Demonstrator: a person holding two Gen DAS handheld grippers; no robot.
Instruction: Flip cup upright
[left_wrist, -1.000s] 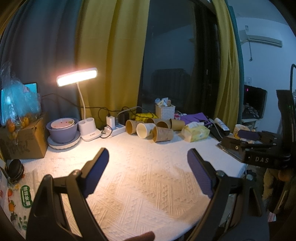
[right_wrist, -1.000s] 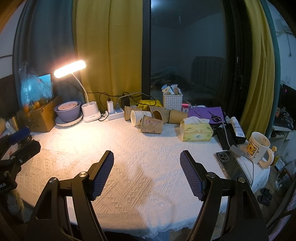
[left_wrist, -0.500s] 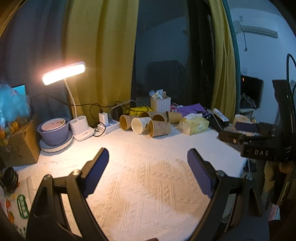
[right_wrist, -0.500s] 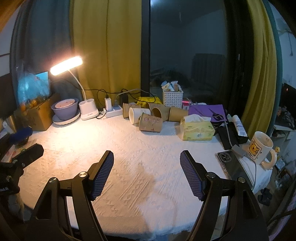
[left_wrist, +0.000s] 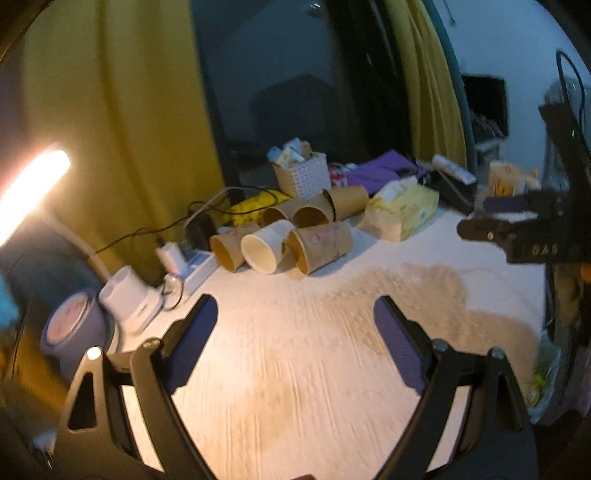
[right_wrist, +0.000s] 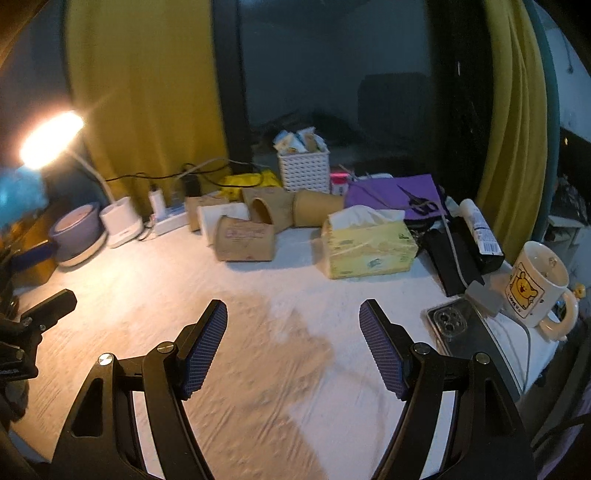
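Observation:
Several paper cups lie on their sides in a cluster at the back of the white tablecloth. The nearest is a brown printed cup (left_wrist: 320, 246) (right_wrist: 245, 243); a white cup (left_wrist: 266, 246) (right_wrist: 221, 216) lies beside it, with more brown cups (left_wrist: 232, 248) behind. My left gripper (left_wrist: 293, 341) is open and empty, over the cloth short of the cups. My right gripper (right_wrist: 293, 347) is open and empty, also short of them. The right gripper also shows at the right edge of the left wrist view (left_wrist: 517, 229).
A lit desk lamp (right_wrist: 50, 138), a purple bowl (right_wrist: 75, 230) and a power strip (right_wrist: 168, 219) stand at the back left. A yellow tissue pack (right_wrist: 367, 242), white basket (right_wrist: 303, 166), phone (right_wrist: 452, 326) and bear mug (right_wrist: 535, 284) sit to the right.
Both grippers have moved forward toward the cup cluster, which looks larger and nearer. The left view has swung left. Both stay open.

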